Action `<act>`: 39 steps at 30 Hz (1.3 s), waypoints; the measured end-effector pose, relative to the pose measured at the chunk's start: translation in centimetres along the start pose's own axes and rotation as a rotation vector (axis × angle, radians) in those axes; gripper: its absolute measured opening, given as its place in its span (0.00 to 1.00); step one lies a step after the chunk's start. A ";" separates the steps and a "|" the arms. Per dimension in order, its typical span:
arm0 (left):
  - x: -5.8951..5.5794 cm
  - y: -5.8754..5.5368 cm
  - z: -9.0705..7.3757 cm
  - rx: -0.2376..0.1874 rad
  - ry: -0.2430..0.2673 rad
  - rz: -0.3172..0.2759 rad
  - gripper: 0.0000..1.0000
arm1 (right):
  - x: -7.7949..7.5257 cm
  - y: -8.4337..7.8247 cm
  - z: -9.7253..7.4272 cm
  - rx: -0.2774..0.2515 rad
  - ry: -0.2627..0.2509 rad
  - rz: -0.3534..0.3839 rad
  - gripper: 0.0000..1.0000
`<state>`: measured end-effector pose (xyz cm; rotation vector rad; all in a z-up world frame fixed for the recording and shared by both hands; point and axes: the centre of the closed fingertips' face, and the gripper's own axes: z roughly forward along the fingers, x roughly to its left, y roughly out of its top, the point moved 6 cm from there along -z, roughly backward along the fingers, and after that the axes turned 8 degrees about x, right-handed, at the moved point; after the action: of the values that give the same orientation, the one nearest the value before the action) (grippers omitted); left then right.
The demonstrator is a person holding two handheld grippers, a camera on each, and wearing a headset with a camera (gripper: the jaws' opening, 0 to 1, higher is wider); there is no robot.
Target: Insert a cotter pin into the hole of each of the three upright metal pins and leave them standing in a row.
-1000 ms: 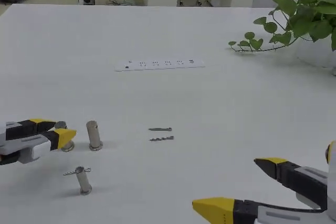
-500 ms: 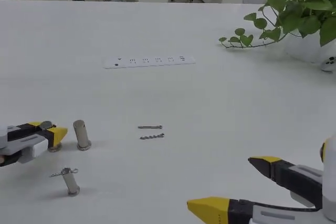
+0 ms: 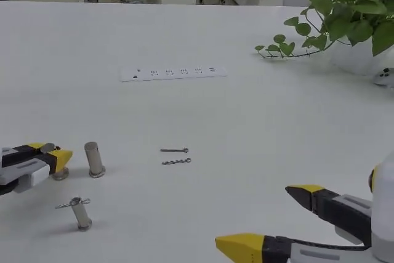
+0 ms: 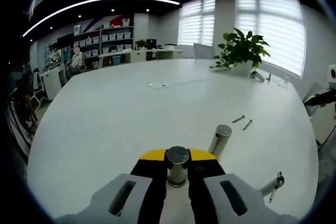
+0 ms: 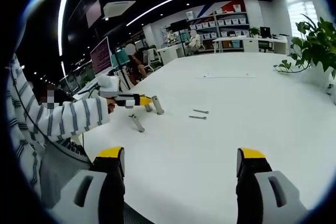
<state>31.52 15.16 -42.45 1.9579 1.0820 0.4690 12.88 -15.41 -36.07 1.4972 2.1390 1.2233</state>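
My left gripper (image 3: 56, 159) (image 4: 178, 170) is shut on a short upright metal pin (image 4: 178, 164) at the table's left edge. In the head view its yellow tips hide most of that pin (image 3: 60, 175). A second metal pin (image 3: 93, 159) (image 4: 220, 138) stands free just to the right. A third pin (image 3: 80, 214) (image 4: 271, 187) stands nearer me, a cotter pin (image 3: 72, 202) through its top. Two loose cotter pins (image 3: 174, 150) (image 3: 176, 162) lie mid-table. My right gripper (image 3: 265, 217) (image 5: 181, 156) hovers open at the near right, holding nothing.
A white power strip (image 3: 173, 73) lies flat farther back. A potted plant (image 3: 348, 13) trails leaves over the far right corner. Bare white tabletop (image 3: 246, 121) spreads between the pins and the plant. A striped sleeve (image 5: 58, 124) holds the left gripper (image 5: 126, 99).
The head camera has shifted a little, sliding the scene left. Both grippers keep their places relative to the pins; the left stays shut on its pin.
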 end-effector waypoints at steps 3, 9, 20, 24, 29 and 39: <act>0.2 0.1 -0.8 0.002 0.008 -0.008 0.10 | -0.1 0.1 0.0 0.000 -0.013 0.000 0.88; -0.3 0.7 -3.0 -0.008 0.013 -0.050 0.10 | -0.1 0.4 -0.2 -0.016 -0.014 0.001 0.88; -4.3 2.7 -8.7 -0.061 0.058 -0.019 0.10 | 0.0 0.4 -0.4 -0.033 -0.008 -0.017 0.88; -6.0 2.9 -9.8 -0.075 0.052 -0.039 0.10 | 0.2 0.3 -0.4 -0.042 -0.005 -0.018 0.88; -7.5 2.5 -10.2 -0.078 0.052 -0.027 0.09 | 0.5 0.2 -0.5 -0.049 0.003 -0.022 0.88; -11.2 0.4 -10.0 -0.050 -0.012 -0.061 0.10 | 0.8 -0.1 -0.3 -0.050 0.017 -0.021 0.87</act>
<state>18.93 10.69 -35.53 1.8762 1.1092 0.4469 12.29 -14.85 -35.75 1.4451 2.1128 1.2774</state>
